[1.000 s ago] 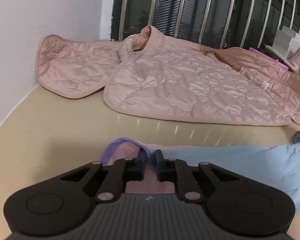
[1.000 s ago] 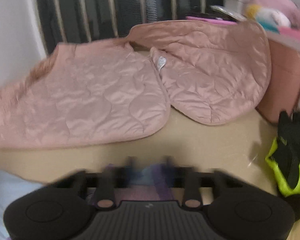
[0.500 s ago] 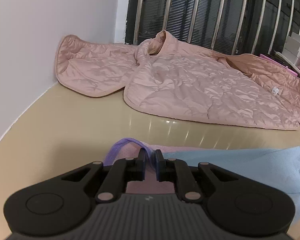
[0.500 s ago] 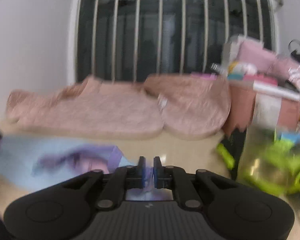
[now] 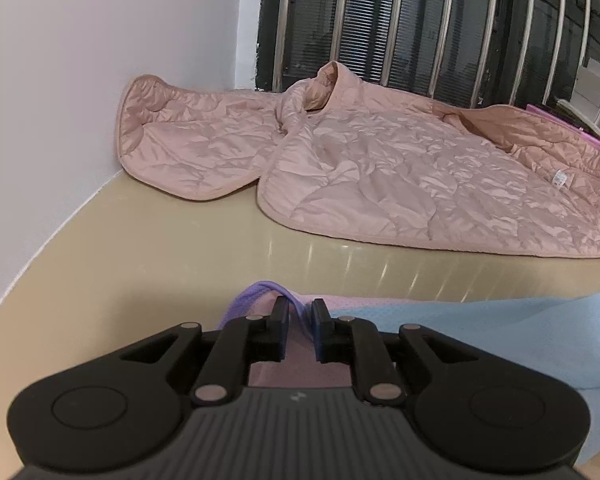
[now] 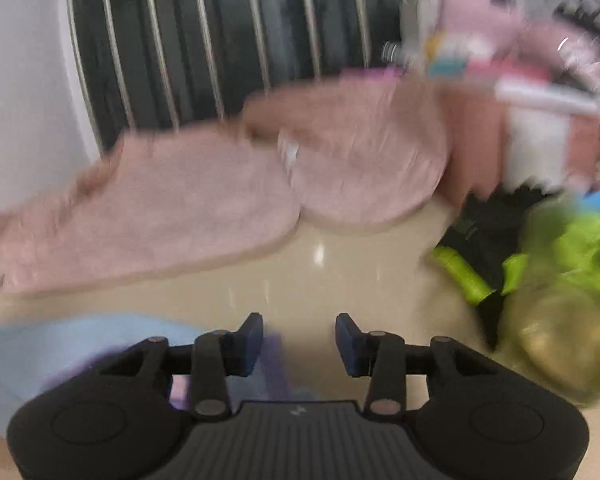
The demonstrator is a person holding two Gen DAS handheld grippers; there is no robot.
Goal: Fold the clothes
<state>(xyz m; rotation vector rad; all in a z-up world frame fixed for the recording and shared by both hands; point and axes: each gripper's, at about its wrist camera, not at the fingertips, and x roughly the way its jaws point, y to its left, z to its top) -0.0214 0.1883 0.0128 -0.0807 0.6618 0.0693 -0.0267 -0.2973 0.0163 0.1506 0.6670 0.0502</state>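
Observation:
A light blue garment (image 5: 500, 332) with pink and purple trim lies on the beige table. My left gripper (image 5: 300, 316) is shut on its purple-edged corner (image 5: 260, 292), low over the table. In the blurred right wrist view, my right gripper (image 6: 299, 336) is open and empty, just above the same blue garment (image 6: 60, 344), whose purple edge (image 6: 276, 360) lies under the left finger.
A pink quilted jacket (image 5: 380, 168) is spread at the back against the white wall and window bars; it also shows in the right wrist view (image 6: 180, 208). A black and neon green item (image 6: 500, 248) and stacked boxes (image 6: 520, 80) stand at the right.
My right gripper has opened and let go of the garment, and its view swung with blur. My left gripper stays shut on the corner and has shifted slightly.

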